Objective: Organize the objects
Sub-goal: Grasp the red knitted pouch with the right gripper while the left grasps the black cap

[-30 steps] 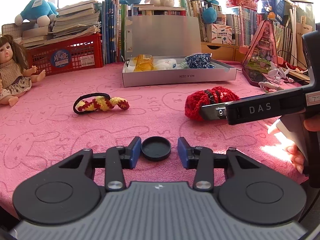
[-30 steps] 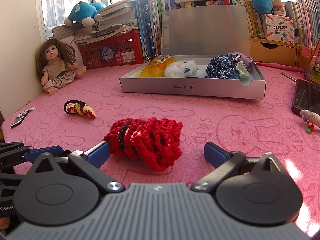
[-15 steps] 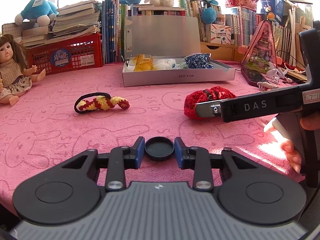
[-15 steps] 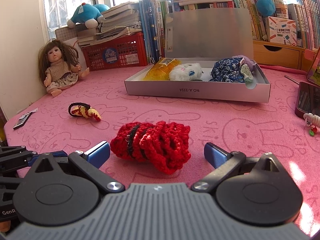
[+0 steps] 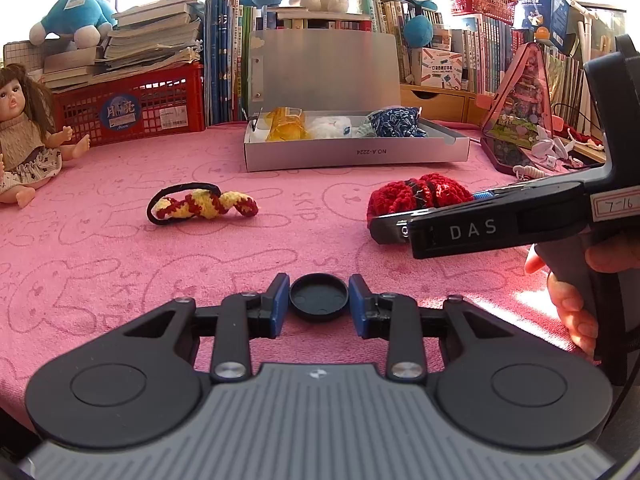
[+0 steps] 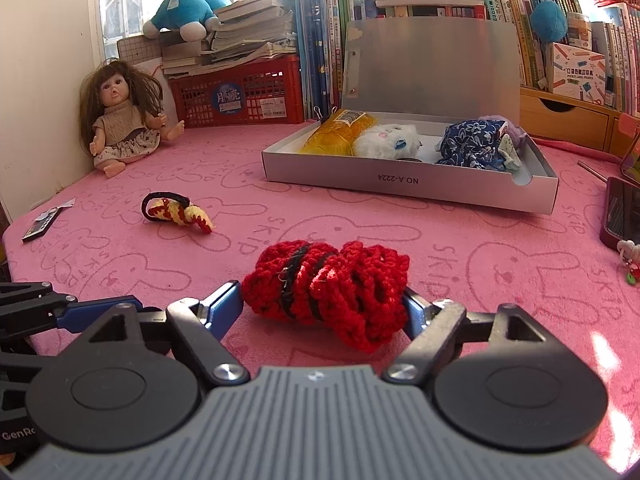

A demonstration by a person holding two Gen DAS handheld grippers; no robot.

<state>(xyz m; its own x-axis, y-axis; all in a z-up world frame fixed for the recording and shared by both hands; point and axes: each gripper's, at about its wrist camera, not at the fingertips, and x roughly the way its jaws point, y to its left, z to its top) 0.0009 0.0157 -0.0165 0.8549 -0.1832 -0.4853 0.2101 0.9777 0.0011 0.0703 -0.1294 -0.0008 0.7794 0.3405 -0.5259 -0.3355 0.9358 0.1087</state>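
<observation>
My left gripper (image 5: 319,299) has closed on a small black round cap (image 5: 319,298) lying on the pink cloth; both blue pads touch its sides. My right gripper (image 6: 325,304) has closed on a red crocheted scrunchie (image 6: 328,288), a pad pressing each end; the scrunchie also shows in the left wrist view (image 5: 416,196). A yellow-and-red crocheted hair tie (image 5: 200,206) lies to the left, also seen in the right wrist view (image 6: 176,210). An open grey box (image 6: 408,178) holding several soft items stands farther back.
A doll (image 6: 120,116) sits at the far left by the wall. A red crate (image 5: 128,108) with books, a row of books and plush toys line the back. A dark case (image 6: 622,216) lies at the right edge. A small card (image 6: 40,226) lies left.
Both grippers have closed: the left onto the black cap, the right onto the red scrunchie, which now sits between its pads.
</observation>
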